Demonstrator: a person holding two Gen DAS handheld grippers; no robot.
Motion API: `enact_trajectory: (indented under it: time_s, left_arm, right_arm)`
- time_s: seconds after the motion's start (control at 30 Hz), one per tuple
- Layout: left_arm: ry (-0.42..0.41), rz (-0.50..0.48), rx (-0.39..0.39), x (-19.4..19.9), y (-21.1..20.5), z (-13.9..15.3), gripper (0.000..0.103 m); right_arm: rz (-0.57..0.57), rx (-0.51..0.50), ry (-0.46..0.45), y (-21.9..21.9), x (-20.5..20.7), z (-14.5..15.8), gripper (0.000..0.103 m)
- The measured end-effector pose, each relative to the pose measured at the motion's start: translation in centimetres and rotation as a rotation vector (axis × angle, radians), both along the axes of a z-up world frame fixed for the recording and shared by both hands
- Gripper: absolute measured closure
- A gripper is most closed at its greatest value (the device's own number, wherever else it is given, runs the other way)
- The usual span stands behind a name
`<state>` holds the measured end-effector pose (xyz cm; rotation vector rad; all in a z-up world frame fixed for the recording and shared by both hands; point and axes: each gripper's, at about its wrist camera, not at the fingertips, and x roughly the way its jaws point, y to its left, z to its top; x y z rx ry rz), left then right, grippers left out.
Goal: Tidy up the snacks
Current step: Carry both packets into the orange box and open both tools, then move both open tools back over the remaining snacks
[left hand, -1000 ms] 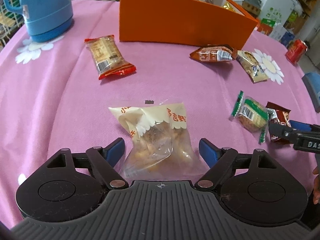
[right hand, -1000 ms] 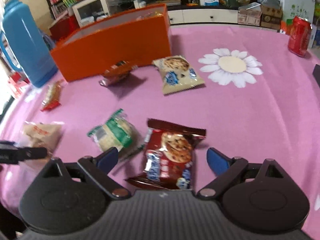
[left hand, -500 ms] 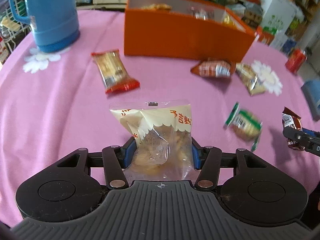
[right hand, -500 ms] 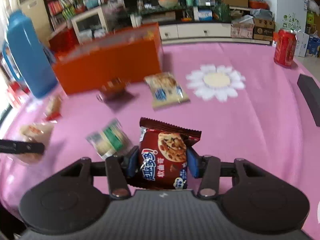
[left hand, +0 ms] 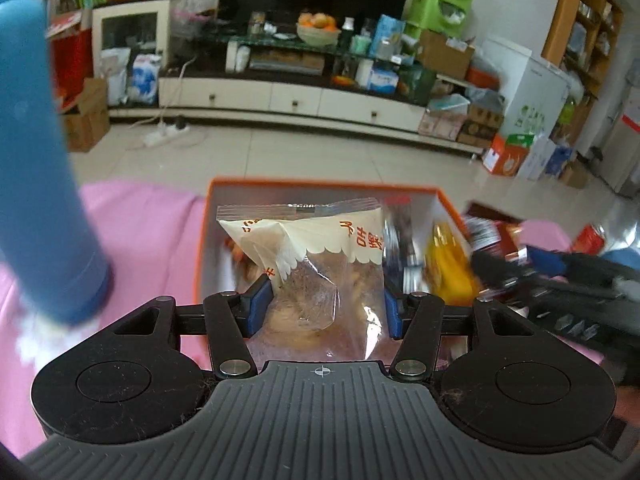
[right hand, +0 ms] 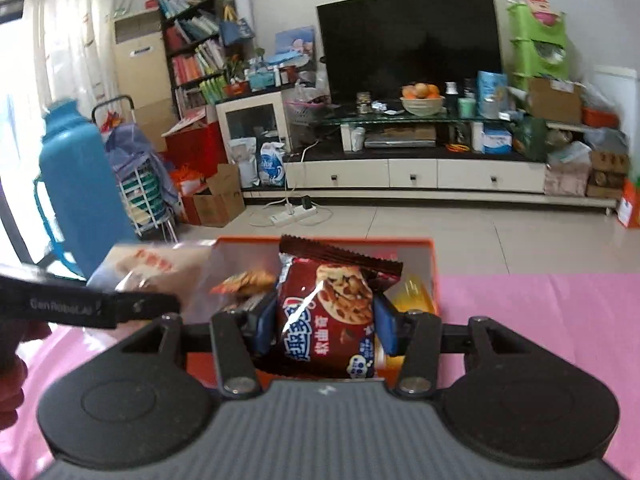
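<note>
The left gripper (left hand: 324, 306), matte black plastic with blue rubber pads, pinches a crinkly snack bag (left hand: 316, 264): cream-printed with a scalloped edge and red characters at its top, clear film below showing brown pieces. The bag hangs upright over the open mouth of an orange box (left hand: 202, 240), whose walls are white inside. In the box at 2 o'clock from the bag lie a shiny yellow packet (left hand: 444, 264) and some silvery wrappers, blurred. At 9 o'clock stands a smooth blue flask (left hand: 44, 200) on the pink tablecloth (left hand: 148, 224). At 3 o'clock the right gripper (left hand: 524, 264) shows as a dark blur.

The right gripper (right hand: 326, 326), same build, clamps a glossy dark red cookie packet (right hand: 328, 312) at both sides; its top edge is serrated, and it bears a chocolate-chip cookie picture and white-and-blue lettering. It is held upright just above the near wall of the orange box (right hand: 434, 276). Inside the box, at 10 o'clock from the packet, lies a small orange wrapper (right hand: 244, 282); the yellow packet (right hand: 412, 296) peeks out at 3 o'clock. The left gripper's arm (right hand: 88, 306) crosses at 9 o'clock, with the cream bag (right hand: 156, 268) blurred beyond it. The blue flask (right hand: 80, 188) stands at 10 o'clock.
</note>
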<state>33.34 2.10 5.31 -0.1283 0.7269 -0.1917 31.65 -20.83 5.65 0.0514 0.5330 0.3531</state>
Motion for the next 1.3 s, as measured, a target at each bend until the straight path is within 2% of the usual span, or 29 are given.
enact_trajectory:
  time_s: [0.13, 0.17, 0.2, 0.23, 0.3, 0.37, 0.4, 0.57, 0.8, 0.93, 1.1, 1.2, 1.3]
  left_arm:
    - [-0.008, -0.001, 0.048, 4.5, -1.7, -1.0, 0.068]
    - [-0.008, 0.0, 0.044, 5.2, -1.9, -1.2, 0.062]
    - [-0.01, -0.003, 0.034, 5.5, -2.0, -1.2, 0.053]
    - [-0.023, -0.004, 0.028, 5.4, -2.0, -1.0, 0.051]
    - [-0.059, -0.009, 0.039, 4.7, -2.1, -0.6, 0.039]
    - [-0.084, 0.0, 0.061, 3.6, -2.1, 0.0, 0.038]
    - [-0.087, -0.001, 0.067, 3.0, -2.0, 0.2, 0.038]
    - [-0.09, -0.013, 0.076, -1.0, -1.9, 1.3, 0.034]
    - [-0.065, -0.027, 0.103, -7.3, -1.9, 1.3, 0.031]
    - [0.009, -0.018, 0.117, -11.5, -0.9, -1.4, 0.027]
    - [0.189, 0.021, 0.159, -16.2, 1.0, -8.1, 0.03]
    - [0.247, 0.073, 0.196, -16.1, 2.3, -10.3, 0.03]
    - [0.237, 0.12, 0.202, -13.8, 3.5, -10.3, 0.029]
  right_arm:
    - [0.002, -0.04, 0.013, 1.0, 4.8, -1.6, 0.05]
    - [-0.004, -0.04, 0.011, 1.1, 5.7, -2.0, 0.046]
    - [-0.009, -0.04, 0.004, 1.1, 6.0, -2.0, 0.036]
    - [-0.012, -0.042, -0.013, 1.0, 6.0, -1.8, 0.035]
    - [-0.023, -0.063, -0.056, 0.6, 5.0, -1.1, 0.031]
    - [-0.033, -0.053, -0.075, 0.0, 3.5, -0.5, 0.023]
    - [-0.034, -0.038, -0.08, -0.4, 2.5, -0.3, 0.009]
    - [-0.028, -0.022, -0.068, -1.5, -3.2, 0.6, 0.009]
    - [-0.026, -0.029, 0.053, -2.1, -10.6, -1.5, 0.009]
    - [-0.041, -0.006, 0.131, -2.8, -14.5, -3.6, 0.009]
    - [-0.082, 0.055, 0.228, -4.0, -18.2, -6.9, 0.009]
    - [-0.109, 0.102, 0.266, -5.0, -18.8, -8.2, 0.008]
    - [-0.131, 0.113, 0.266, -5.8, -18.3, -8.5, 0.008]
